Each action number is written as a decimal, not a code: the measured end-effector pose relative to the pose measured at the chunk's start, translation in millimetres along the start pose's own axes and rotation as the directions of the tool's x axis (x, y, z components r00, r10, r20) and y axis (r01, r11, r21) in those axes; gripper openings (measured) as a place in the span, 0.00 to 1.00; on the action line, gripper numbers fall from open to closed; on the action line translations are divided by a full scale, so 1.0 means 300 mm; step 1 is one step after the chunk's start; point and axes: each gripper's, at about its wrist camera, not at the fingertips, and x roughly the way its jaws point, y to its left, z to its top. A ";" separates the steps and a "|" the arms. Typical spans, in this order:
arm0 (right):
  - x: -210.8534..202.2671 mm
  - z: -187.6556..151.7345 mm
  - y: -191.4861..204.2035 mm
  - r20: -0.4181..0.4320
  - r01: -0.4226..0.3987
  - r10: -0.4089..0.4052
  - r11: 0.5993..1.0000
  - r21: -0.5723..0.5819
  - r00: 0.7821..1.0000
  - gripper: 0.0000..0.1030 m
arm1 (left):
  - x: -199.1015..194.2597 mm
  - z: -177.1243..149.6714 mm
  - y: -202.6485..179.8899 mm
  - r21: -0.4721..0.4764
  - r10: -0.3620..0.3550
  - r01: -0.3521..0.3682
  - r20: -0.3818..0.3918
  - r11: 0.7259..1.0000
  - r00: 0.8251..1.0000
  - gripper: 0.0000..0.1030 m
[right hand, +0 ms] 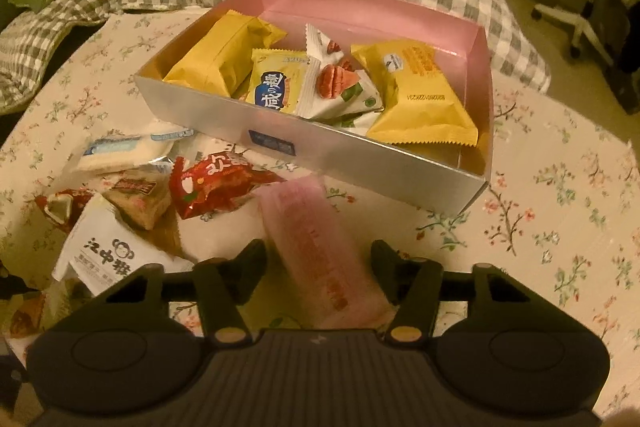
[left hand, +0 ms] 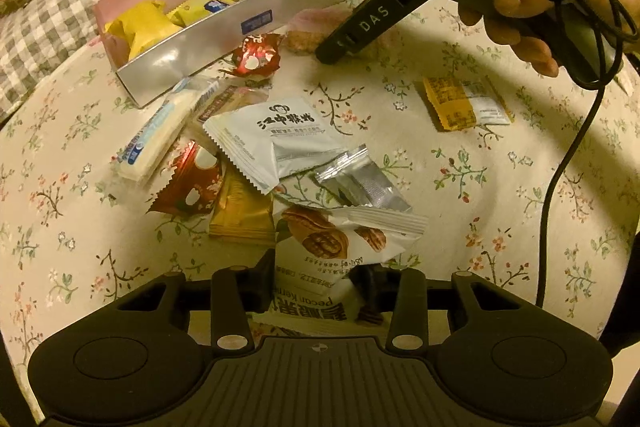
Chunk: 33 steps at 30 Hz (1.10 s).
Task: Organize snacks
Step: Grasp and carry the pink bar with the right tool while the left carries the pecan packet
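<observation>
Left wrist view: the left claw (left hand: pixel 318 281) grips the pecan packet (left hand: pixel 340 247) by its near end, its long axis running away toward the box (left hand: pixel 248 27). Ahead lie a white packet (left hand: pixel 276 139), a silver sachet (left hand: pixel 360 183) and red wrappers (overlapping in a heap), short of the box.

Right wrist view: the right claw (right hand: pixel 318 267) is spread wide around the pink packet (right hand: pixel 320 251); contact unclear. Its long axis points at the box (right hand: pixel 320 155), which holds yellow packets (right hand: pixel 420 95) and a pecan one.
</observation>
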 end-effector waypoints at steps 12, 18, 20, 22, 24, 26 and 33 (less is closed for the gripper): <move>-0.022 0.011 -0.001 -0.065 -0.071 0.079 0.991 0.118 0.995 0.28 | -0.047 -0.002 0.000 -0.037 -0.036 0.037 0.044 0.999 0.998 0.37; -0.054 0.012 -0.006 -0.066 -0.078 0.091 0.981 0.175 0.994 0.28 | -0.091 0.006 -0.002 -0.057 -0.046 0.052 0.093 0.997 0.995 0.37; -0.067 0.013 0.000 -0.067 -0.076 0.090 0.980 0.182 0.994 0.28 | -0.098 0.008 -0.002 -0.062 -0.037 0.044 0.101 0.997 0.994 0.37; -0.086 0.015 0.006 -0.060 -0.089 0.102 0.977 0.194 0.993 0.28 | -0.106 0.013 0.002 -0.074 -0.025 0.033 0.111 0.997 0.994 0.37; -0.104 0.018 0.008 -0.050 -0.097 0.109 0.975 0.199 0.993 0.28 | -0.116 0.016 0.002 -0.080 -0.006 0.016 0.121 0.997 0.993 0.37; -0.120 0.020 0.010 -0.038 -0.107 0.118 0.972 0.208 0.992 0.28 | -0.126 0.019 0.000 -0.082 0.016 -0.005 0.129 0.997 0.992 0.37; -0.179 0.009 0.020 -0.006 -0.124 0.129 0.966 0.225 0.992 0.28 | -0.165 0.036 0.003 -0.103 0.068 -0.051 0.166 0.993 0.984 0.37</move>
